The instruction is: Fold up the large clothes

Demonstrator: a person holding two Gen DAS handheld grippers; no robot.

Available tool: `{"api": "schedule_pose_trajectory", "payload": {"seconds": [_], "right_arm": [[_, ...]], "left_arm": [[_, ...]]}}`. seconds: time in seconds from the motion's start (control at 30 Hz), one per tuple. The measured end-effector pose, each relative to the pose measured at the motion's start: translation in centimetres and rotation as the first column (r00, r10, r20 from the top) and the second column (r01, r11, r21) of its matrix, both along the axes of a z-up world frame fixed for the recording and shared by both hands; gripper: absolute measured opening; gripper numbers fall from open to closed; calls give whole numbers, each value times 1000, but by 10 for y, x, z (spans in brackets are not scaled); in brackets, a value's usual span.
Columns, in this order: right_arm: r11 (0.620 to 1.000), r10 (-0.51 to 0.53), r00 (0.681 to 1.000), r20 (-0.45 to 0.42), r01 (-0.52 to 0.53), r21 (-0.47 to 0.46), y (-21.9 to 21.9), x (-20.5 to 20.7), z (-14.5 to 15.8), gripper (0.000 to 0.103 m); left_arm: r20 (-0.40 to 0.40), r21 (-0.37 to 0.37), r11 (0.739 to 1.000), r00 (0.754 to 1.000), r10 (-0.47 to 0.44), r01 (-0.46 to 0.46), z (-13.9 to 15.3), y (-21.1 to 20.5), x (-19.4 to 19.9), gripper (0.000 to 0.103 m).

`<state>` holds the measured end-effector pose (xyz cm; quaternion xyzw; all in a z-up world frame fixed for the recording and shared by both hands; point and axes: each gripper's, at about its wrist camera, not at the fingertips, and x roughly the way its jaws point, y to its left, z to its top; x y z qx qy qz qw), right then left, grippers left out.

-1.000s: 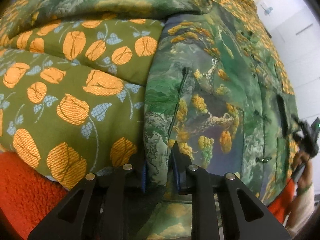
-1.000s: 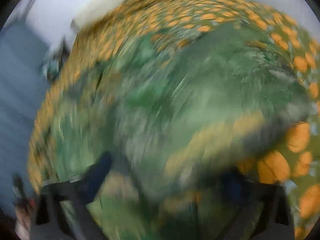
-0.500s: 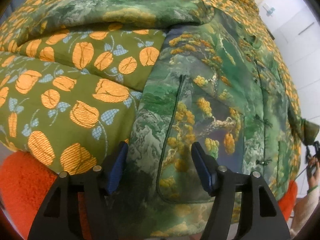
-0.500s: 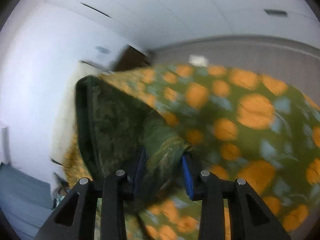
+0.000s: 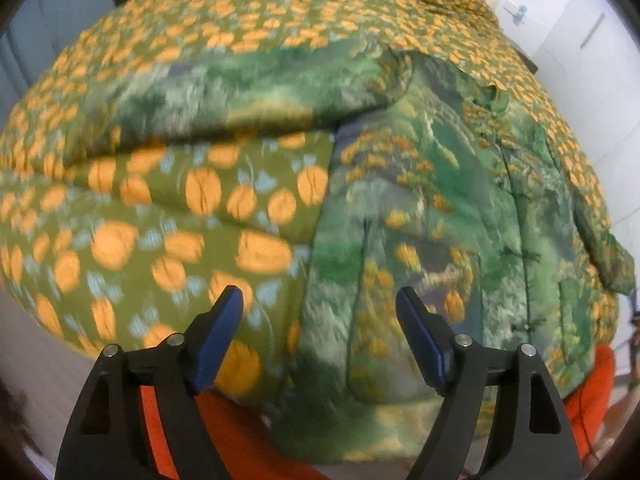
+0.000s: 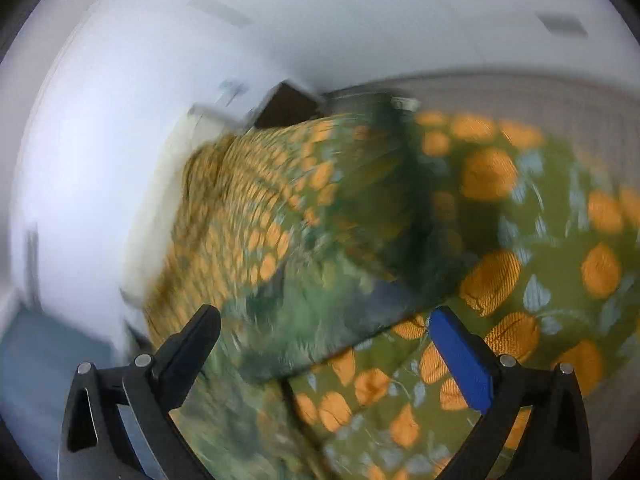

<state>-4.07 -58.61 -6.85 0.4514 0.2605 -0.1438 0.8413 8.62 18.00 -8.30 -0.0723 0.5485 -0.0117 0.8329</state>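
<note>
Left wrist view: padded green landscape-print jacket lying on the tulip-print quilt, hem nearest, button line running away, one sleeve crossing leftward; left gripper gaping wide, gripping nothing. Right wrist view, blurred: right gripper spread wide, empty, hanging over jacket fabric.

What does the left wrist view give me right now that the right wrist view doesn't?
Only the left wrist view shows the jacket's buttoned front, a sleeve folded across, and the orange blanket beneath. Only the right wrist view shows the ceiling and a dark headboard corner. Both show the jacket lying on the tulip-print bedspread, each hand-held gripper open: left, right.
</note>
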Motion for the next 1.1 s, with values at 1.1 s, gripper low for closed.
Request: {"api": "schedule_pose_trajectory", "payload": {"seconds": [1.1], "right_arm": [[550, 587, 667, -459, -745, -378, 218, 322, -19, 103]], "left_arm": [[-37, 220, 962, 986, -161, 165, -17, -66, 333, 92]]}}
